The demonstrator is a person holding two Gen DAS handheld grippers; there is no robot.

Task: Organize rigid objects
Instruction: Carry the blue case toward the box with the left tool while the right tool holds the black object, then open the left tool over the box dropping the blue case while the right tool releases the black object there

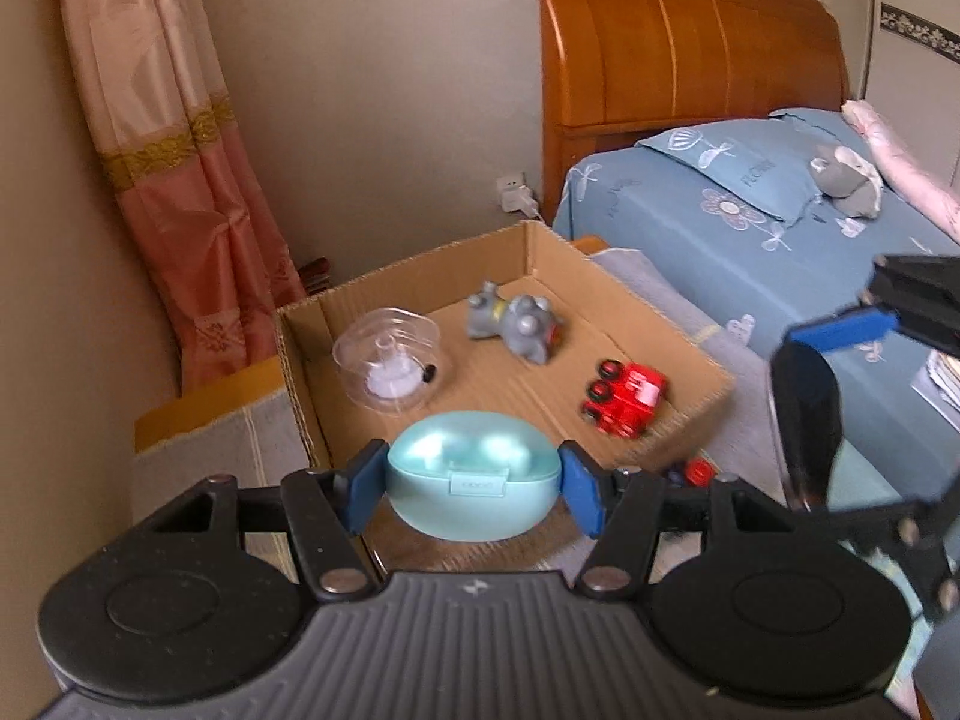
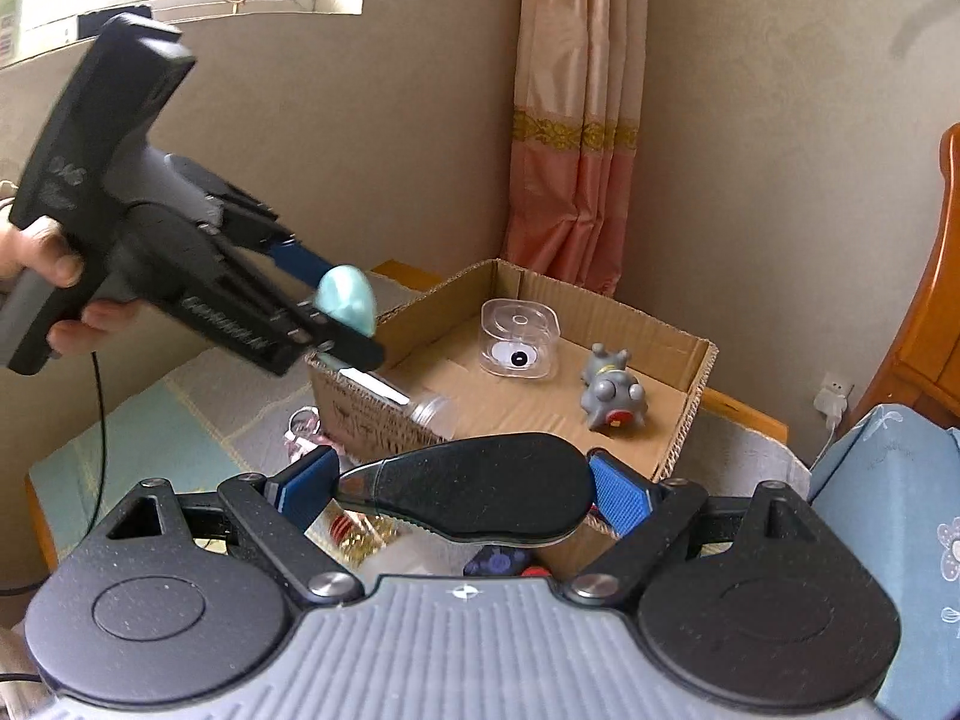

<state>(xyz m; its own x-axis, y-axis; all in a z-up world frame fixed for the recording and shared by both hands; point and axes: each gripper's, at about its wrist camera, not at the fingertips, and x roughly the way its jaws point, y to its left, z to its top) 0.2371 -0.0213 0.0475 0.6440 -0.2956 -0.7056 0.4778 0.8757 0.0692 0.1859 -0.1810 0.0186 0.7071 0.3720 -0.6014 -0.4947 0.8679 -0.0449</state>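
Mint-green plastic case (image 1: 473, 473) sits pinched at its two ends in the left gripper (image 1: 474, 483), just before the cardboard box (image 1: 606, 294). It looks light, hard and smooth, so it may slip. The right gripper (image 2: 462, 495) is closed on a black teardrop-shaped piece (image 2: 480, 489), probably stiff, held across its wide part.

Right tongs (image 2: 462, 495) clamp black teardrop object (image 2: 480, 489); left tongs (image 2: 336, 306) grip teal case (image 2: 347, 299) over cardboard box (image 2: 690, 414).

Small raised logo on mint case (image 1: 472, 474) latch, too blurred to read
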